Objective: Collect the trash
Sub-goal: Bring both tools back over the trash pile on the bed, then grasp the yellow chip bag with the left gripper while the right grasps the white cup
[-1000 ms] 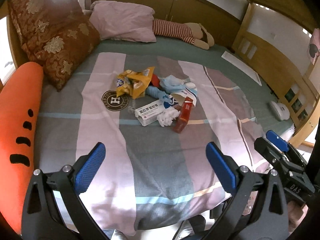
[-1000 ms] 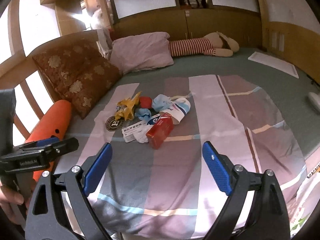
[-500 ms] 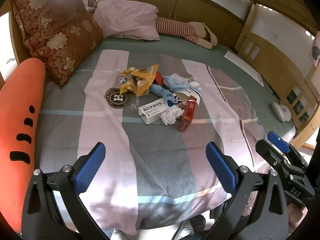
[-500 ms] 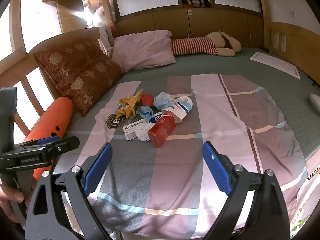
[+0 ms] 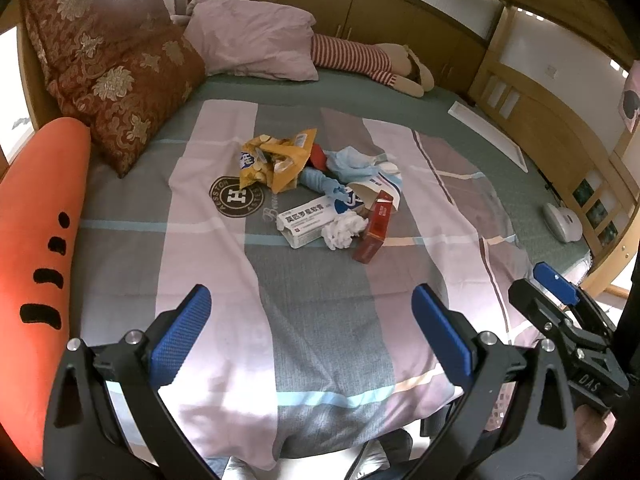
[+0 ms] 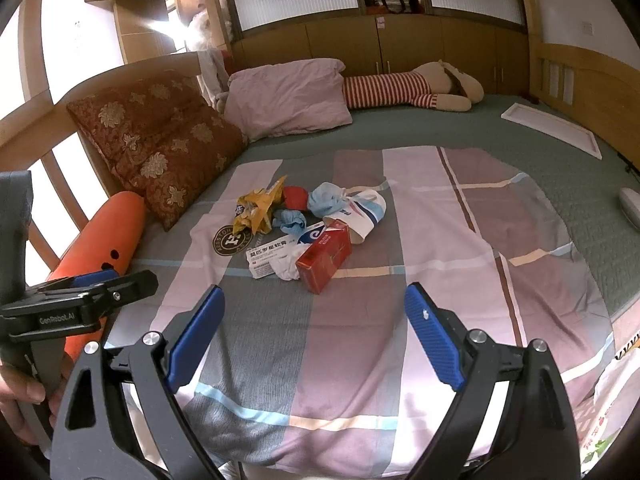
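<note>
Trash (image 5: 320, 196) sits piled mid-bed on the striped sheet (image 5: 328, 320): yellow bag (image 5: 276, 160), white box (image 5: 306, 220), tissue (image 5: 342, 231), red box (image 6: 325, 255). Your left gripper (image 5: 310, 330) and right gripper (image 6: 314, 330) both hang near the bed's foot, well apart from the pile, jaws wide, holding nothing.

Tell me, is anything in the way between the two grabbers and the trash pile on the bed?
No. Only flat striped bedsheet lies between the open left gripper, the open right gripper and the trash pile.
</note>
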`<state>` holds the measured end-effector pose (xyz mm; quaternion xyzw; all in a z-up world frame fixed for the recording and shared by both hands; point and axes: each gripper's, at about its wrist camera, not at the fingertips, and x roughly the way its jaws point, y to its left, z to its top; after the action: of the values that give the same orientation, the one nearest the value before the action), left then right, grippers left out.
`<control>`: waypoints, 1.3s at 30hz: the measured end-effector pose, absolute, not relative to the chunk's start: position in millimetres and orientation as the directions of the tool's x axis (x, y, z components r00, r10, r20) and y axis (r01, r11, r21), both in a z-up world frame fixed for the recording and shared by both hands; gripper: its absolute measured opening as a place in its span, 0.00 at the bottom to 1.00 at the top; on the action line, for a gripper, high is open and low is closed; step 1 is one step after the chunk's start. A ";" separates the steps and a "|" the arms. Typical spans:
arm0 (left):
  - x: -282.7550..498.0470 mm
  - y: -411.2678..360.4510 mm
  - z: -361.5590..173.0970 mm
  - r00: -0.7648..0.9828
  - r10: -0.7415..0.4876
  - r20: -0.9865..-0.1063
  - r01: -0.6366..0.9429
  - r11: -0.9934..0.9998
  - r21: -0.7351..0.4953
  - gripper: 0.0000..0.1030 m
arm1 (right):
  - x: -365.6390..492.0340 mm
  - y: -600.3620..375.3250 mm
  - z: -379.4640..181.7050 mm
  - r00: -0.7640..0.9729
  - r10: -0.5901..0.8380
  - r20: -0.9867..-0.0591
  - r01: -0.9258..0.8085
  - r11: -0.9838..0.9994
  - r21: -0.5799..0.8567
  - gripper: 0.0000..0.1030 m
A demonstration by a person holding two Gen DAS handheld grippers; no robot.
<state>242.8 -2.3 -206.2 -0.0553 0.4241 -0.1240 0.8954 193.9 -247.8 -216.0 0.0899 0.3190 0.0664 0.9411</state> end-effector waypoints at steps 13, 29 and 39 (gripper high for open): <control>270.7 -5.4 -205.5 0.630 -0.209 -0.747 0.159 0.977 -0.140 0.97 | 215.4 -240.6 -215.1 0.778 0.186 -0.600 -0.089 0.978 0.188 0.87; 442.3 -42.1 -283.4 0.604 -0.026 -0.797 0.160 0.983 0.089 0.96 | 420.2 -348.6 -341.7 0.592 0.416 -0.691 0.260 0.713 0.651 0.74; 492.0 -29.2 -311.9 0.531 -0.134 -0.837 0.181 0.983 -0.043 0.29 | 456.8 -313.7 -352.8 0.530 0.551 -0.645 0.147 0.690 0.709 0.32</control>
<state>492.0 -29.2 -311.9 0.0245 0.4758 -0.0899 0.8746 456.8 -313.7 -352.8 0.3727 0.4679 0.1275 0.7911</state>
